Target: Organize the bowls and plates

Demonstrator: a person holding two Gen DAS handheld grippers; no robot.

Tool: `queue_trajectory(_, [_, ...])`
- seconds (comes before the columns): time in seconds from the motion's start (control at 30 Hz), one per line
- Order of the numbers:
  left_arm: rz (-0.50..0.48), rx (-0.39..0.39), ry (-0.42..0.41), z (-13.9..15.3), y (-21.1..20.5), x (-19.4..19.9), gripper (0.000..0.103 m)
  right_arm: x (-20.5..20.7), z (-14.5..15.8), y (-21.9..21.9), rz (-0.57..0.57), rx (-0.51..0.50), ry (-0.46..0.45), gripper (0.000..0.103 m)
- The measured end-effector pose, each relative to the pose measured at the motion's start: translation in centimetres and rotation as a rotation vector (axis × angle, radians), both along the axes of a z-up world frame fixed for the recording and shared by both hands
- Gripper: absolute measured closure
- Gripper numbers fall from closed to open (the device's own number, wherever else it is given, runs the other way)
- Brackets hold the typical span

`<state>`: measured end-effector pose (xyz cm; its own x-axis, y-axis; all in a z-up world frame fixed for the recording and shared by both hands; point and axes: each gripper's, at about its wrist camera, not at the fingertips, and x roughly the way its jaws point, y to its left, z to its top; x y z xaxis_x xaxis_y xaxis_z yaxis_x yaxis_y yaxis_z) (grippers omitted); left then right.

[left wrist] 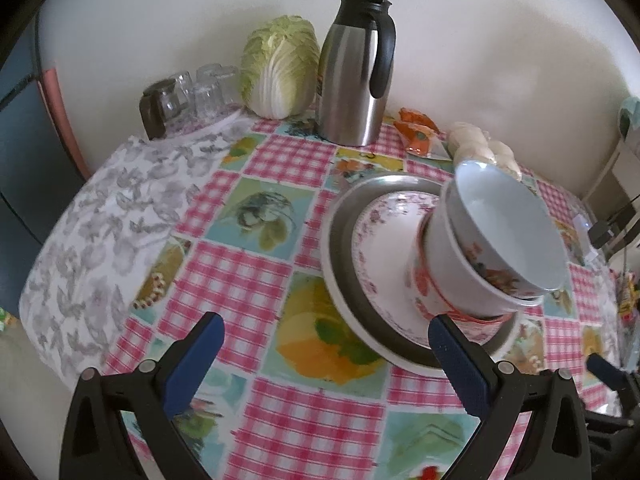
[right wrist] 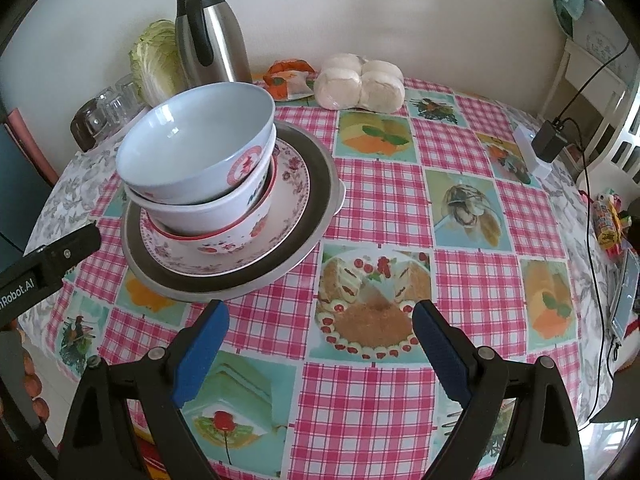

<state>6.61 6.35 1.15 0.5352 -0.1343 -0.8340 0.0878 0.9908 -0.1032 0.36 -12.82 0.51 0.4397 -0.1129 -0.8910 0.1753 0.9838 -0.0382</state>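
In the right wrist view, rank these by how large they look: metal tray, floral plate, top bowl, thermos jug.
Largest to smallest, as they look:
1. metal tray
2. floral plate
3. top bowl
4. thermos jug, though it stands farther back, so its true size against the bowl is unsure.

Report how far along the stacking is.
Done: three bowls sit nested, tilted, on the floral plate, itself on the metal plate. In hand: nothing; the left gripper and right gripper are both open. Left: perhaps straightening the leaning bowls; no other loose dishes are visible.
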Motion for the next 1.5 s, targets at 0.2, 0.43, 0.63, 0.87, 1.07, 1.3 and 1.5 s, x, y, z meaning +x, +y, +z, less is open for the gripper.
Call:
queue_trajectory(0.2, [-0.024, 0.024, -0.005, -0.8, 0.7, 0.6, 0.000, 0.2, -0.3, 0.0, -0.005, -0.007, 0.007, 0.010])
queue_trajectory(0.43, [-0.061, 0.014, 0.036, -2.1, 0.7, 1.1, 0.000, 0.4, -0.7, 0.3, -0.002, -0.013, 0.018, 0.010])
queue_trajectory(0.63, [-0.108, 0.058, 0.023, -2.8, 0.2, 1.3, 0.000, 0.4, -0.9, 0.1, -0.013, -0.012, 0.022, 0.010])
queue_trajectory(0.87, [-0.129, 0.043, 0.026, -3.5, 0.2, 1.6, 0.000, 0.5, -0.9, 0.2, -0.008, -0.007, 0.019, 0.010])
queue_trajectory(1.07, [-0.139, 0.035, 0.057, -4.2, 0.0, 1.8, 0.000, 0.6, -1.2, 0.3, -0.006, -0.009, 0.026, 0.010])
queue_trajectory(1.3, [-0.148, 0.057, 0.037, -3.7, -0.5, 1.6, 0.000, 0.6, -1.2, 0.5, 0.000, -0.014, 0.031, 0.010])
queue_trajectory(1.5, [-0.159, 0.084, 0.009, -3.1, -1.0, 1.3, 0.000, 0.6, -1.3, 0.5, 0.002, -0.014, 0.032, 0.010])
